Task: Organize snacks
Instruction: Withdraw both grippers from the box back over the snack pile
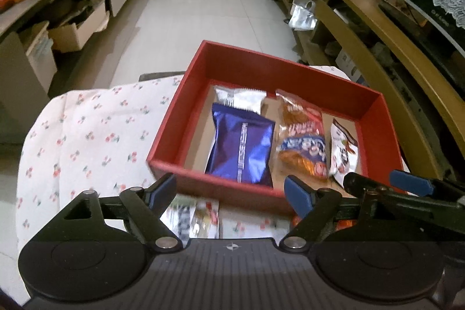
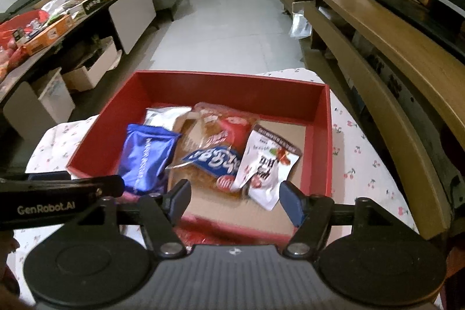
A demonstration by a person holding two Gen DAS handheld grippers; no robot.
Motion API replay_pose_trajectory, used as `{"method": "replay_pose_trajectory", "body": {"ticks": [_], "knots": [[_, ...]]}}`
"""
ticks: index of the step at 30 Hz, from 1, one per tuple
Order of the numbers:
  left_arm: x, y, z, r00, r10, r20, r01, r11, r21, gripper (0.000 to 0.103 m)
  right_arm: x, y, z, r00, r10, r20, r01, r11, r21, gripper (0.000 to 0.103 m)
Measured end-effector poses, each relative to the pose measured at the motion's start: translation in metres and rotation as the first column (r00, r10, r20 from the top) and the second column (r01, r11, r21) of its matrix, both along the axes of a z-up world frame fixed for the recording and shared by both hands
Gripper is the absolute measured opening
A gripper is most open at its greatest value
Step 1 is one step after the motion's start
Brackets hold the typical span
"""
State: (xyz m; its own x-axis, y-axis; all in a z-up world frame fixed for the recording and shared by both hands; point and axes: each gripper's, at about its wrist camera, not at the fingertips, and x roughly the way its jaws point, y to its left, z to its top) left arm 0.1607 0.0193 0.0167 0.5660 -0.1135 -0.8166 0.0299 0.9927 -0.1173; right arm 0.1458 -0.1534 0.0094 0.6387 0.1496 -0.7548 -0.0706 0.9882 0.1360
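A red box [image 1: 261, 69] [image 2: 232, 83] sits on a cherry-print cloth. In it lie a blue foil packet [image 1: 244, 147] [image 2: 145, 156], a silver packet [image 1: 244, 99] [image 2: 162, 115], an orange-red snack bag [image 1: 302, 135] [image 2: 221, 141] and a white packet [image 1: 344, 153] [image 2: 264, 164]. My left gripper [image 1: 232, 191] is open and empty, just short of the box's near wall. My right gripper [image 2: 235, 196] is open and empty over the box's near edge. The right gripper's fingers [image 1: 412, 182] show at the right of the left wrist view. A loose packet [image 1: 191, 217] lies under the left gripper.
The cloth-covered table [image 1: 87, 135] extends left of the box. A wooden TV console [image 2: 377, 34] runs along the right. A cluttered table [image 2: 58, 19] with boxes stands at the left. Tiled floor [image 2: 226, 28] lies beyond.
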Motion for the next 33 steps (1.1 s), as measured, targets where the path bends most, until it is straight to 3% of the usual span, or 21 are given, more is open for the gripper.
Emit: {"method": "replay_pose_trajectory", "body": {"ticks": [5,15,33], "knots": [[-0.029,0.003,-0.002,0.999,-0.021,-0.028,0.021,1.000,-0.021,0.086,-0.021,-0.003,0.001,1.000,-0.006,-0.024,0.006,1.000,0.008,0.074],[-0.071,-0.001,-0.034,0.988,-0.058,-0.144,0.055,0.998,-0.019,0.086,-0.068,-0.017,-0.008,0.995,-0.017,-0.094,0.020,0.999,0.033,0.076],[-0.081,-0.018,-0.064,0.971,-0.095,-0.219,0.104,0.994,0.032,0.087,-0.079,-0.047,-0.026,0.976,-0.098,-0.195,0.113,0.992,0.064,0.083]]}}
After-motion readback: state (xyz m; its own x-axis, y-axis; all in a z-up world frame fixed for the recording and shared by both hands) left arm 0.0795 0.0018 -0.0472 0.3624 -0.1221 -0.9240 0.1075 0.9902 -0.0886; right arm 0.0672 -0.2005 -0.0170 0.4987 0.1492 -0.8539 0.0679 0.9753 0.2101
